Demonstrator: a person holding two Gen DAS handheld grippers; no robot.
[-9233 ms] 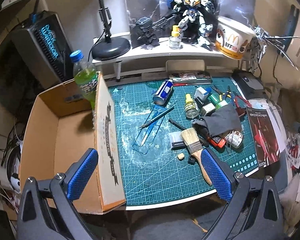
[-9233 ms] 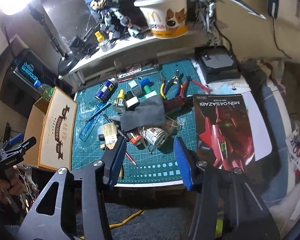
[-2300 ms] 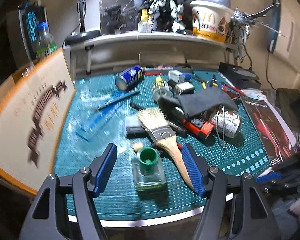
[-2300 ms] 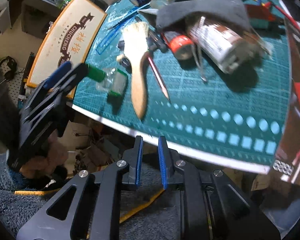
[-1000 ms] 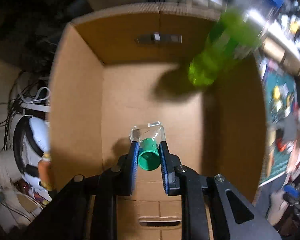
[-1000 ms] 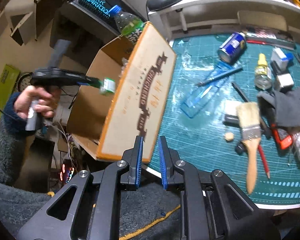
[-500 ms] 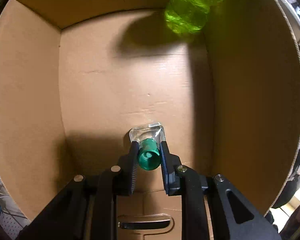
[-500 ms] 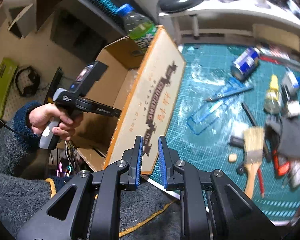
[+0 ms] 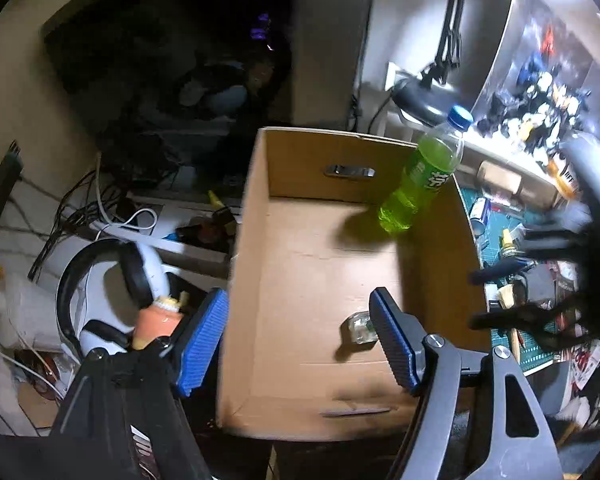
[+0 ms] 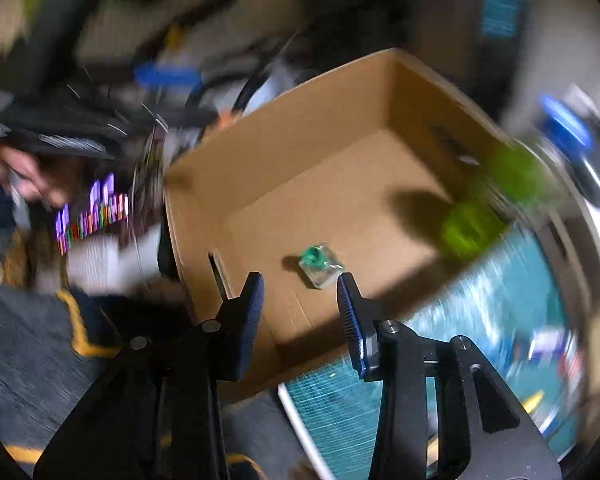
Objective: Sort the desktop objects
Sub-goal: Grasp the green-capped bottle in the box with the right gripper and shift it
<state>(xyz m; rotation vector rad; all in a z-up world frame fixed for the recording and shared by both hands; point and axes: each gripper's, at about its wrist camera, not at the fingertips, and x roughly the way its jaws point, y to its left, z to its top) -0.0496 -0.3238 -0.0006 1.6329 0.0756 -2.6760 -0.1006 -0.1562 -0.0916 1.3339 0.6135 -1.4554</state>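
Observation:
A small square glass bottle with a green cap [image 10: 320,265] lies on the floor of the open cardboard box [image 9: 308,280]; in the left wrist view the bottle [image 9: 358,327] is partly hidden behind my right finger. My left gripper [image 9: 300,340] is open and empty, raised above the box's near-left rim. My right gripper [image 10: 300,308] is open and empty, above the box's near edge, over the bottle. A green soda bottle [image 9: 420,184] stands in the box's far right corner. The right wrist view is motion-blurred.
The green cutting mat [image 10: 480,300] with tools lies right of the box, its clutter [image 9: 508,248] partly seen. White headphones [image 9: 112,288], cables and a small orange bottle [image 9: 156,320] lie left of the box. A desk lamp [image 9: 420,104] stands behind it.
My left gripper has opened, released the green-capped bottle onto the box floor and pulled up and back. My right gripper has opened and swung over the box.

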